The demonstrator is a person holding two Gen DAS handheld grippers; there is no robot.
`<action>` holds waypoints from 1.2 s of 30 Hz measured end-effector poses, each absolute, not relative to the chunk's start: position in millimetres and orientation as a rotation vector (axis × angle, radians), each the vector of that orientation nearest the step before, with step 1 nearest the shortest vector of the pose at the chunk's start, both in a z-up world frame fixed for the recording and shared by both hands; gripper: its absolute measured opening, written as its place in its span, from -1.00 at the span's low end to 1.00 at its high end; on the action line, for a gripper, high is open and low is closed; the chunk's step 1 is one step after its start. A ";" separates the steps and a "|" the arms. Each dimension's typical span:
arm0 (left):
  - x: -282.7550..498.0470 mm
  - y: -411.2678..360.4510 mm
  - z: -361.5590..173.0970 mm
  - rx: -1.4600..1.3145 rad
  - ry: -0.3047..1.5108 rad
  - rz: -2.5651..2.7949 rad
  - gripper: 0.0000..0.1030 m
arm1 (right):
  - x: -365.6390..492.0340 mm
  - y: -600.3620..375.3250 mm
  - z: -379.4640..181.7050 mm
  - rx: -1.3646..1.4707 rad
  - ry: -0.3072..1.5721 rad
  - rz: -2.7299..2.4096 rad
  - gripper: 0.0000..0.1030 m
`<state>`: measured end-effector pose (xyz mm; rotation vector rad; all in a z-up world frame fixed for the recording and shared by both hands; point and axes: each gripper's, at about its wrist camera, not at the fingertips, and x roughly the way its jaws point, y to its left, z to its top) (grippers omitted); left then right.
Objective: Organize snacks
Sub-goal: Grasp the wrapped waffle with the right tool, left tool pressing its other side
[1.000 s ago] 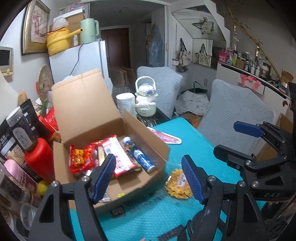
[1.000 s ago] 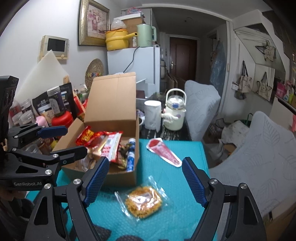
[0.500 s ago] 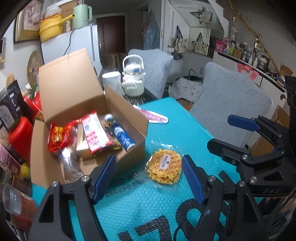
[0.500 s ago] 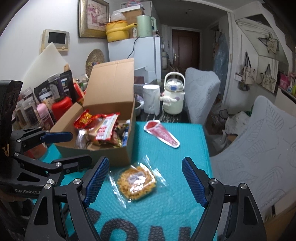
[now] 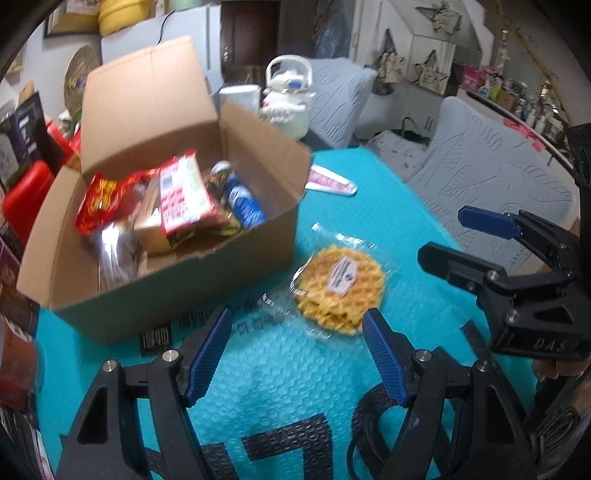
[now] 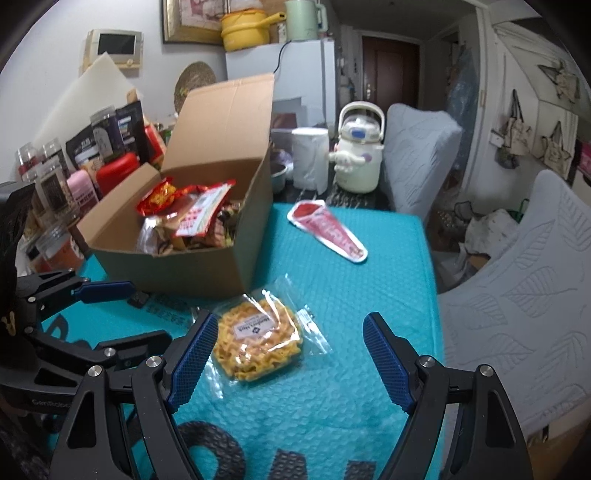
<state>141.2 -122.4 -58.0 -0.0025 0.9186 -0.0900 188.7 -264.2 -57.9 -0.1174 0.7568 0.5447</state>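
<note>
Lowering both tongs toward the teal tabletop [image 6: 388, 258], I now see the bagged waffle snack [image 6: 258, 343] larger than a second ago, lying just beside the cardboard box [image 5: 177, 291]. The left gripper [image 5: 295, 354] and right gripper [image 6: 288, 362] stand open and empty. A red cone packet [image 6: 328, 229] lies near the far edge. Box contents blur; the waffle label is unreadable.

Wall: you face pale plaster with a gilt-framed picture [image 6: 192, 22]
Back: white fridge [image 6: 291, 70], dark door [image 6: 389, 70]
Seating: grey leaf-quilted chairs [image 6: 417, 155]
Table: teal bubble mat [image 6: 369, 288]
</note>
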 end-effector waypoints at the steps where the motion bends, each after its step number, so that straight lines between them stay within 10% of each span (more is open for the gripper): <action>1: 142.4 -120.3 -63.5 -0.014 0.936 -0.080 0.42 | 191.6 -263.6 -61.8 -0.119 0.767 0.550 0.59; 17: 159.2 -98.8 -94.1 -0.042 1.028 0.002 0.42 | 254.9 -250.2 -129.3 -0.071 0.985 0.694 0.58; 26: 148.8 -84.9 -88.6 -0.055 1.011 0.000 0.42 | 238.5 -237.1 -124.0 -0.015 1.035 0.769 -0.12; 36: 115.9 -51.9 -77.8 -0.075 0.986 0.001 0.42 | 194.0 -203.5 -120.0 -0.030 1.028 0.781 -0.34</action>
